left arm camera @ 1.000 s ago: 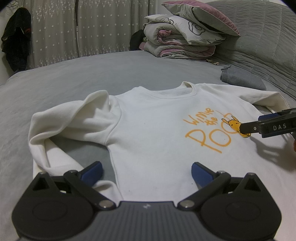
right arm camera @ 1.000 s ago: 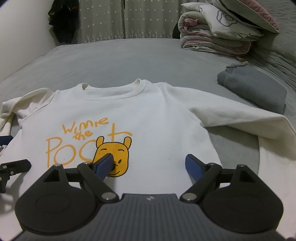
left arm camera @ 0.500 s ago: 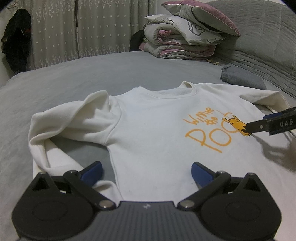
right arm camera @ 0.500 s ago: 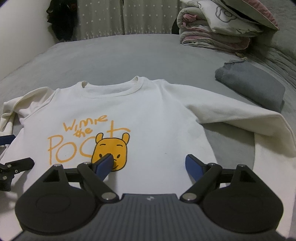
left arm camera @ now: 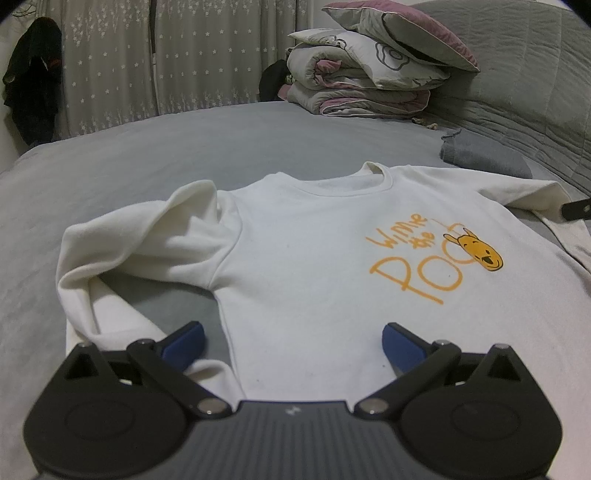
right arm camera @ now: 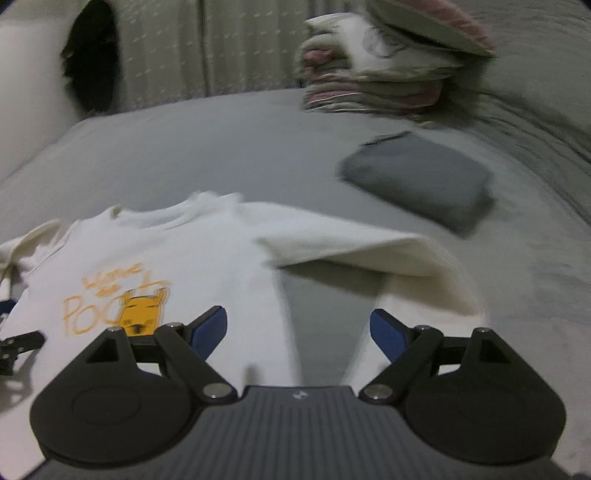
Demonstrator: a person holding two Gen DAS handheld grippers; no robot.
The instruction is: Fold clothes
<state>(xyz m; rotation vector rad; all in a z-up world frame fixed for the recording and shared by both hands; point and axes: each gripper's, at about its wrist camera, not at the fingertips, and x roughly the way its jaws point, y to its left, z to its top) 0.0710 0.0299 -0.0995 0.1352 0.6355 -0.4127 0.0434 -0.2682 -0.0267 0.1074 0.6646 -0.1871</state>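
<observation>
Spread flat across a grey bed (left arm camera: 155,162) lies a white sweatshirt (left arm camera: 317,258), front side up, with orange lettering and a yellow bear face (left arm camera: 478,251) printed on its chest. One sleeve (left arm camera: 122,251) on the left is bent back on itself; the other sleeve (right arm camera: 354,251) bends too, with bare bedcover showing between it and the body.

Near the sweatshirt's lower hem, the left gripper (left arm camera: 291,341) hovers with its blue-padded fingers (left arm camera: 184,341) spread wide, gripping nothing. Over the gap between body and far sleeve, the right gripper (right arm camera: 297,332) is likewise wide open and empty; its camera view is blurred.

Beyond the right sleeve, a folded grey garment (right arm camera: 417,177) rests on the bed, well apart from the sweatshirt. At the head of the bed sits a stack of folded quilts (left arm camera: 362,88) with a pillow (left arm camera: 402,29) on top. Star-patterned curtains (left arm camera: 147,59) hang behind, and a dark garment (left arm camera: 33,81) hangs beside them.
</observation>
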